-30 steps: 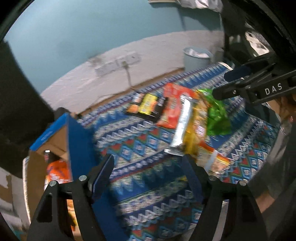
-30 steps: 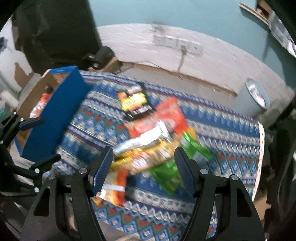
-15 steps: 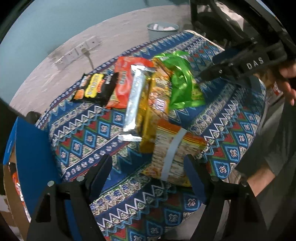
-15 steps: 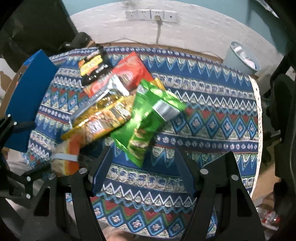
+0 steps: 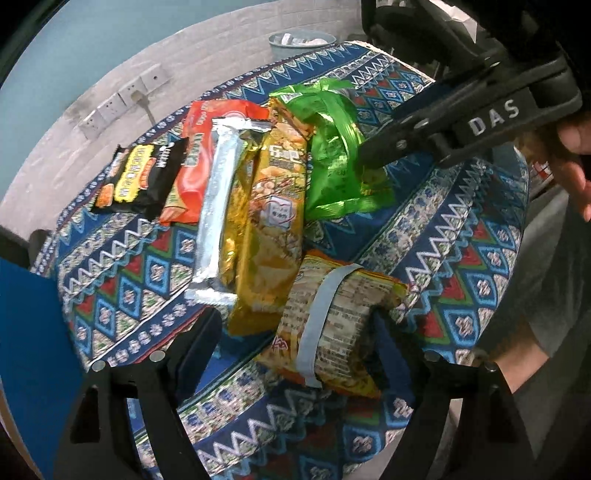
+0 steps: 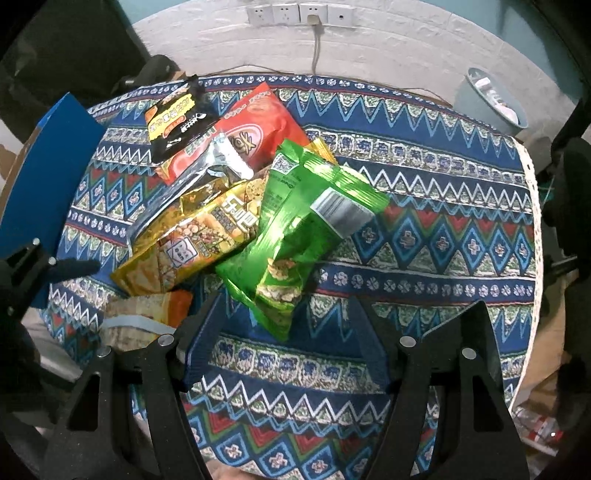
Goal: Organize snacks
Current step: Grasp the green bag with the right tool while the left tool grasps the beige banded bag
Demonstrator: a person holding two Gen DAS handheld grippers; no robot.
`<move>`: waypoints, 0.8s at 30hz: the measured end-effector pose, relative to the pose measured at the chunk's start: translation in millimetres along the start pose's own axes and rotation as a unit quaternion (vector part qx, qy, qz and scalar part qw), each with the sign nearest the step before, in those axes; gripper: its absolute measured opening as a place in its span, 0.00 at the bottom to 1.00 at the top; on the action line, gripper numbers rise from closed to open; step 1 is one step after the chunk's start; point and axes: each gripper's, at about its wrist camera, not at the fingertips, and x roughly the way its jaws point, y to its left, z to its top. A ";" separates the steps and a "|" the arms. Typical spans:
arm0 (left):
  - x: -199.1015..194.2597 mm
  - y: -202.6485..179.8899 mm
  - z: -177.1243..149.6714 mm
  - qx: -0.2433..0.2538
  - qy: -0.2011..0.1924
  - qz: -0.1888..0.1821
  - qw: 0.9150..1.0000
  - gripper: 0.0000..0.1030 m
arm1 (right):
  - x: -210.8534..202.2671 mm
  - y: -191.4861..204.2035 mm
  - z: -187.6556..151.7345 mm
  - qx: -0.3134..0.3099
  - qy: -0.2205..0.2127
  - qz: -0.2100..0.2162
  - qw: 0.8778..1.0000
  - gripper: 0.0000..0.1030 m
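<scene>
a patterned blue tablecloth (image 6: 424, 229) covers the round table. behind it, a white brick wall (image 6: 388, 48) carries a row of wall sockets (image 6: 301, 14) with one cable (image 6: 315, 51) plugged in. a pale blue waste bin (image 6: 487, 101) stands on the floor near the table's far edge.

Green snack bag (image 6: 295, 236), gold packet (image 6: 192, 236), blue zigzag-patterned tablecloth (image 6: 424, 229)
</scene>
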 end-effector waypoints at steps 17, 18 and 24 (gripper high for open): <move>0.9 7.1 18.8 -0.044 -0.038 -0.031 0.998 0.54 | 49.3 -13.6 27.6 0.051 0.012 0.032 0.998 0.60; -0.3 8.3 18.4 -0.047 -0.040 -0.036 0.997 0.49 | 50.1 -14.6 27.5 0.054 0.011 0.038 0.998 0.55; -0.7 11.8 19.1 -0.065 -0.037 -0.052 0.996 0.41 | 44.0 -18.0 25.2 0.040 0.011 0.012 0.999 0.45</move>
